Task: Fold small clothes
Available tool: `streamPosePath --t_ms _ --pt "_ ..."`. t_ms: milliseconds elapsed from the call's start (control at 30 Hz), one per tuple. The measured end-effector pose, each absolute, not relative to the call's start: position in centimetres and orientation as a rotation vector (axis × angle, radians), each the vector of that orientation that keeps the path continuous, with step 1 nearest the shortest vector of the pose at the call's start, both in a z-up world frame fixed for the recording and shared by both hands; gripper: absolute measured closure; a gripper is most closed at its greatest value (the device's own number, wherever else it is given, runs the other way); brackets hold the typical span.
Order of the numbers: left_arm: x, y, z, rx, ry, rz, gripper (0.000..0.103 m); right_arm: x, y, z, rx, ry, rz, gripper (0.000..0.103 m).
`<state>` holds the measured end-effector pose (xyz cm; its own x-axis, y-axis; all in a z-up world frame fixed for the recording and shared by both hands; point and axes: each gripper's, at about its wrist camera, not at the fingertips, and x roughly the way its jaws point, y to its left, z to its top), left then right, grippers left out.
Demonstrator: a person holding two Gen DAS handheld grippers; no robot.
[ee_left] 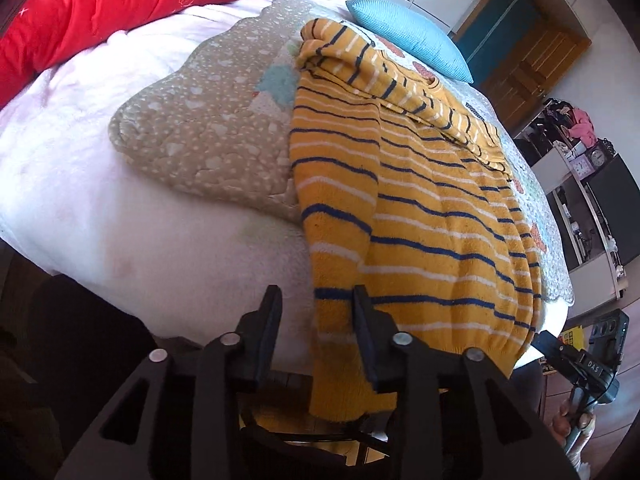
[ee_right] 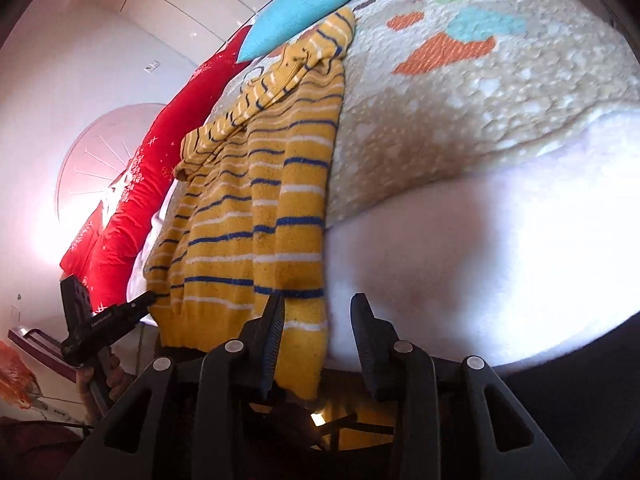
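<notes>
Between the parted fingers of the left gripper (ee_left: 316, 300) hangs one folded-in sleeve of a yellow striped sweater (ee_left: 420, 216), its cuff drooping over the edge of the bed (ee_left: 200, 264); the pads do not press the cloth, so this claw is released. Just left of the right gripper (ee_right: 318, 308) the other sleeve drapes past one finger; those jaws also stand apart and empty.

Both sleeves appear already laid lengthwise down the body, so the step in hand is likely the hem-to-collar fold. Doing it well calls for each claw to clench the hem together with its sleeve cuff, at matching spots on either side, then lift evenly so the stripes stay aligned.

The knit is thick, fuzzy and limp, with navy and white bands, and will sag between grasps. Beyond the claws it lies on a bumpy quilted mat (ee_left: 200, 136), with a ribbed blue cushion (ee_left: 408, 36) farther off.
</notes>
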<state>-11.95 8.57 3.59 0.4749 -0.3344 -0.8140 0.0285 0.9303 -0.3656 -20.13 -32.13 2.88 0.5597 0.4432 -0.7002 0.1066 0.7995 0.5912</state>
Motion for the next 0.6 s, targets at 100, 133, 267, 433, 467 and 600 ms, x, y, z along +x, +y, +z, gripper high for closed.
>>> streamPosePath --t_ms 100,133,267,433,467,600 --pt "-12.1 9.6 5.2 -0.315 1.013 -0.229 0.065 -19.9 -33.5 5.2 0.589 0.910 0.186 0.065" --pt "-11.8 9.8 6.0 -0.313 0.993 -0.232 0.064 -19.0 -33.5 6.1 0.569 0.895 0.188 0.065" --pt "-8.1 10.1 9.3 -0.279 0.908 -0.199 0.057 -13.7 -31.3 9.2 0.494 0.861 0.271 0.065" --pt "0.9 9.1 10.9 -0.278 0.849 -0.204 0.048 -4.2 -23.8 13.2 0.337 0.837 0.435 0.064" --pt "3.0 8.9 10.6 -0.288 0.855 -0.217 0.048 -2.4 -22.3 13.8 0.303 0.838 0.453 0.060" --pt "10.3 8.4 7.7 -0.332 0.915 -0.192 0.049 4.4 -17.2 15.1 0.203 0.877 0.503 0.053"
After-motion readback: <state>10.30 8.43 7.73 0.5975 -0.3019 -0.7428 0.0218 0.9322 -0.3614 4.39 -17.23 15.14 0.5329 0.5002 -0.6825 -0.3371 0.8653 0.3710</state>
